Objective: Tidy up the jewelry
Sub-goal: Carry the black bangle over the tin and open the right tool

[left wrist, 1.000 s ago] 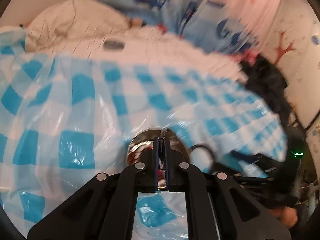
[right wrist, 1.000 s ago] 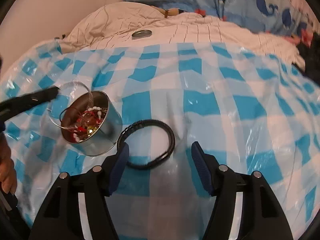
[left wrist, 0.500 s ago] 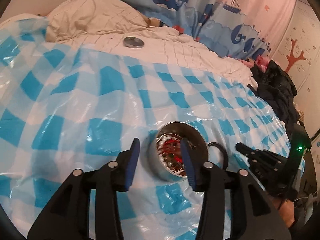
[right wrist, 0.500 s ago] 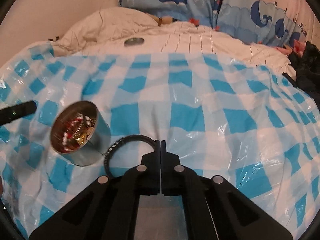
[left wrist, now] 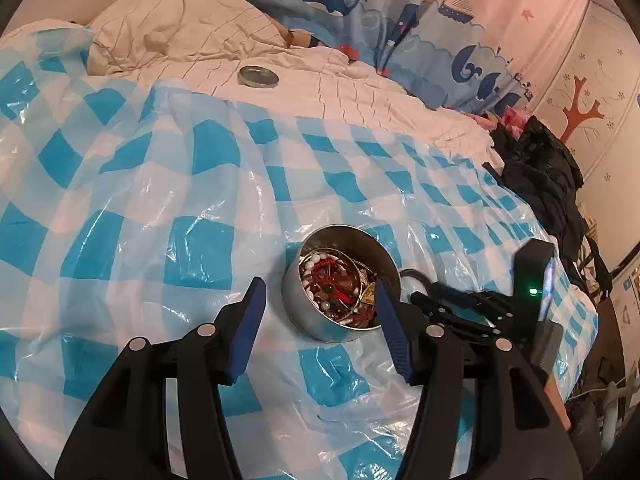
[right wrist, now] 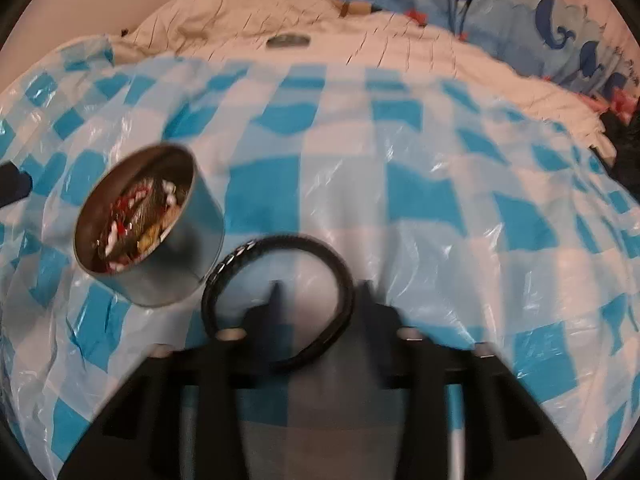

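A round metal tin (left wrist: 340,280) holding beads and red cord jewelry sits on the blue checked plastic sheet (left wrist: 160,200). My left gripper (left wrist: 318,320) hovers just short of the tin. Its jaws are opening, its blue pads (left wrist: 248,320) stand wide either side of the tin, and they grip nothing. In the blurred right wrist view, a black braided bracelet (right wrist: 256,248) lies beside the tin (right wrist: 148,224). My right gripper (right wrist: 322,300) is low over the bracelet and its jaws are opening. The right side of the loop lies between the fingers, which do not press on it.
The tin's lid (left wrist: 258,76) rests on the cream quilt (left wrist: 180,40) at the back. Whale-print bedding (left wrist: 360,8) lines the far wall. Dark clothing (left wrist: 540,168) is piled at the right edge of the bed.
My left gripper went from shut above the tin to wide open and drew back. My right gripper snapped shut, then parted again and dropped closer to the black bracelet.
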A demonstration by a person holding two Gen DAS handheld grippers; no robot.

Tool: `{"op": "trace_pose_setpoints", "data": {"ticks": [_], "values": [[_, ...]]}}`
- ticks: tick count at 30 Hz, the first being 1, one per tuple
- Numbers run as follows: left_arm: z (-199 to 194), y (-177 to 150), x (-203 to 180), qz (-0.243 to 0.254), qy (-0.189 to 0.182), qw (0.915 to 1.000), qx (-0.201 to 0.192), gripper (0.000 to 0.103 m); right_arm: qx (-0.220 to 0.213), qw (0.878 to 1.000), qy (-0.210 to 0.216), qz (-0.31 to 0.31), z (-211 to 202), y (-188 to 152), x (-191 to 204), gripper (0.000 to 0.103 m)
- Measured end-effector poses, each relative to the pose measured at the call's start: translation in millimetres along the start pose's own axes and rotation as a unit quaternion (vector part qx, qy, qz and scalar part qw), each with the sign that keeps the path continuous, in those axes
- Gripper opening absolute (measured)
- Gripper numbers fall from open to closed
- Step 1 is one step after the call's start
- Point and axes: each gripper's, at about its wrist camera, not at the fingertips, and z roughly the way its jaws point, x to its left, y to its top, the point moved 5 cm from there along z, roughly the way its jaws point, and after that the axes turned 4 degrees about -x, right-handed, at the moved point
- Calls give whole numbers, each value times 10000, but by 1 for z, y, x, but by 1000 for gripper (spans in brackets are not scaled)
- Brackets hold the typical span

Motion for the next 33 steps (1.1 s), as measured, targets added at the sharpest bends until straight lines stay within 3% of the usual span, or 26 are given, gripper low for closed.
{"op": "trace_pose_setpoints", "data": {"ticks": [2,9,12,18,22,23,24,25,29,33], "values": [[-3,-1,0,4,-15,10000,-13,54,-75,10000,8,9,-4,0,0,9],[-14,2,11,-86,21,9999,-102,55,-846,9958,233,248,-50,16,-3,9],[-15,2,14,-135,54,9999,-92,55,-1211,9908,538,279,-74,28,5,9],[-19,5,18,-271,66,9994,-181,59,-1107,9892,943,179,-65,53,36,9],[-19,5,18,-268,73,9994,-184,61,-925,9925,801,82,-42,64,54,10],[-19,5,18,-270,71,9994,-191,62,-868,9931,778,125,-35,65,54,15],[-20,5,19,-266,77,9994,-198,63,-768,9936,799,194,-25,66,55,31],[-21,5,18,-251,99,9994,-208,64,-746,9935,827,238,-21,65,54,36],[-25,5,18,-118,278,9992,-253,76,-797,9928,839,299,-27,56,48,39],[-26,2,14,59,485,9985,-246,86,-819,9938,708,260,-48,31,34,52]]}}
